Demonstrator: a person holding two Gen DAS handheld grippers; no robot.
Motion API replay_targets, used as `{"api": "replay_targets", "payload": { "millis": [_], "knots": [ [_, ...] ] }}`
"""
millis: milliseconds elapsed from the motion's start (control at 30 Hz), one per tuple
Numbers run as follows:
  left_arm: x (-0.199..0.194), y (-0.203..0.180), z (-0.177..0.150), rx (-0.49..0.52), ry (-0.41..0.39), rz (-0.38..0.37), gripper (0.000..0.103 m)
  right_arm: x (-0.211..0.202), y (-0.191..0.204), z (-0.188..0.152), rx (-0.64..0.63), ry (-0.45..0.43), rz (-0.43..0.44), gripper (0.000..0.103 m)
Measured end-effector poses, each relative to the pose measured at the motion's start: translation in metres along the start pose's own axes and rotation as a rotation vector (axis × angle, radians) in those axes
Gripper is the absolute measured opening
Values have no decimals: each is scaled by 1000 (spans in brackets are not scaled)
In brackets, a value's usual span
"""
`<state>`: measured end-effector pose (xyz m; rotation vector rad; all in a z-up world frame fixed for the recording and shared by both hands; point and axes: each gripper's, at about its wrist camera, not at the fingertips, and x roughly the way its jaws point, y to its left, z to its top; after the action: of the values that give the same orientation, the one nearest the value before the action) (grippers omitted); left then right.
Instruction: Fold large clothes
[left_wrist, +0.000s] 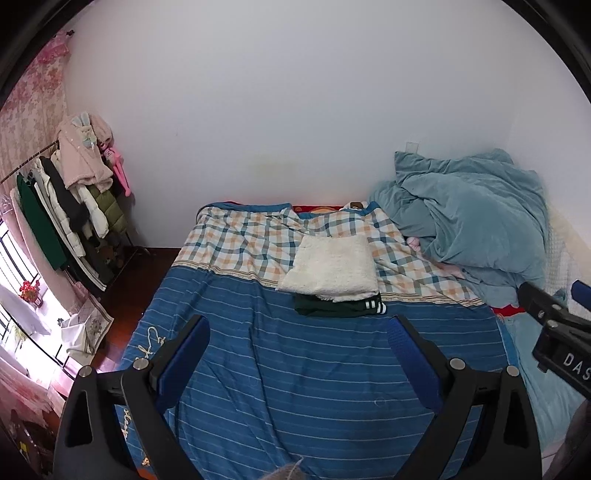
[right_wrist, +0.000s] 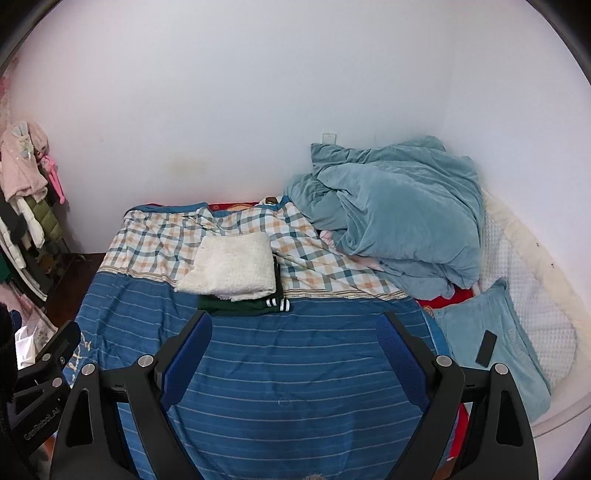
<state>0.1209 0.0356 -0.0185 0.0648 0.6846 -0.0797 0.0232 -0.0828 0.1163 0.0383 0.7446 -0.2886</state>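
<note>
A folded white fleecy garment (left_wrist: 330, 267) lies on a folded dark green garment with white stripes (left_wrist: 340, 307), stacked mid-bed on the blue striped cover (left_wrist: 295, 369). The stack also shows in the right wrist view: white (right_wrist: 231, 267), green (right_wrist: 243, 305). My left gripper (left_wrist: 299, 325) is open and empty, held above the bed short of the stack. My right gripper (right_wrist: 295, 321) is open and empty, likewise short of the stack. A bit of grey fabric (left_wrist: 286, 470) peeks in at the bottom edge.
A crumpled teal duvet (left_wrist: 469, 218) is heaped at the bed's far right by the wall. A checked sheet (left_wrist: 240, 243) covers the far part. A pale blue pillow (right_wrist: 491, 343) with a black remote (right_wrist: 485, 347) lies right. A clothes rack (left_wrist: 74, 206) stands left.
</note>
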Motion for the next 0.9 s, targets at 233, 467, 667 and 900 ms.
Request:
{"api": "replay_targets", "payload": {
  "millis": [233,467,667,900],
  "knots": [
    [-10,3,-3,-17,-9,8,99,-18,0,-4,-13,-10,-3,92],
    [-16,6,-5,-22,-10,20,99,-23,1,-5,-28,-12,9,95],
    [-19,8,-8,-26,-15,37,100,-24,1,-7,-29,-25,19,98],
    [-21,9,-8,-22,-23,55,102,-22,1,-9,-26,-22,25,99]
  ]
}}
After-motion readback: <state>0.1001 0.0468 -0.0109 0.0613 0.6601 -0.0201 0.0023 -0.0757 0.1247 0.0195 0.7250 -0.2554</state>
